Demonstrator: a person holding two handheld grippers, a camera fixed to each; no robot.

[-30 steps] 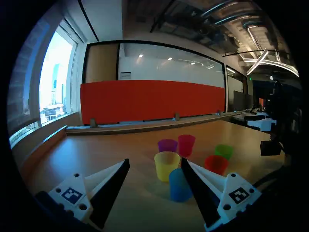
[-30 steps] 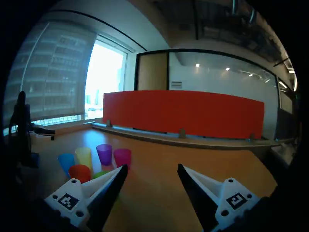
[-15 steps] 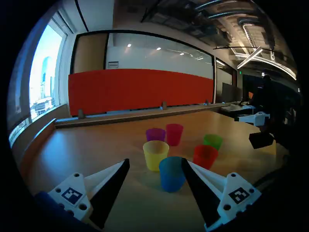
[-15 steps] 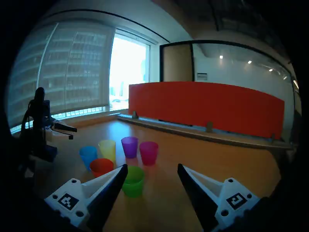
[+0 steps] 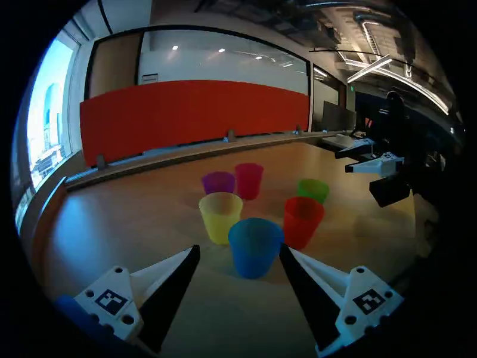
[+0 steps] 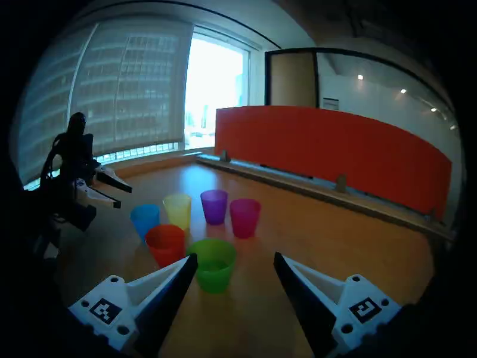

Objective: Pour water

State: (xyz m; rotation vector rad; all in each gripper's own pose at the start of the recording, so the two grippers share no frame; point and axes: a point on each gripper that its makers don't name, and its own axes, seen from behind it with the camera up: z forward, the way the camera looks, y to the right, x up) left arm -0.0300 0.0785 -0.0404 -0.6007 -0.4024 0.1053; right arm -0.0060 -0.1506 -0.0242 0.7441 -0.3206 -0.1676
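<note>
Several plastic cups stand upright in a cluster on a wooden table (image 5: 119,221). In the left gripper view a blue cup (image 5: 255,246) is nearest, just ahead of my open left gripper (image 5: 238,262), with yellow (image 5: 220,217), red (image 5: 301,221), purple (image 5: 218,182), magenta (image 5: 248,180) and green (image 5: 312,190) cups behind. In the right gripper view my open right gripper (image 6: 235,268) faces the green cup (image 6: 213,264); red (image 6: 165,243), blue (image 6: 145,219), yellow (image 6: 177,210), purple (image 6: 214,206) and magenta (image 6: 244,217) cups stand beyond. The other gripper (image 6: 98,185) appears at far left.
A long red partition (image 5: 191,116) runs along the table's far edge, above a raised ledge. Bright windows with blinds (image 6: 137,95) lie beyond the table. The right gripper (image 5: 372,167) is seen at the right of the left gripper view. Bare tabletop (image 6: 358,244) stretches right of the cups.
Both grippers have tilted down and turned toward the cups. The cluster now sits higher and nearer the middle of each view; the blue cup is framed by my left fingers.
</note>
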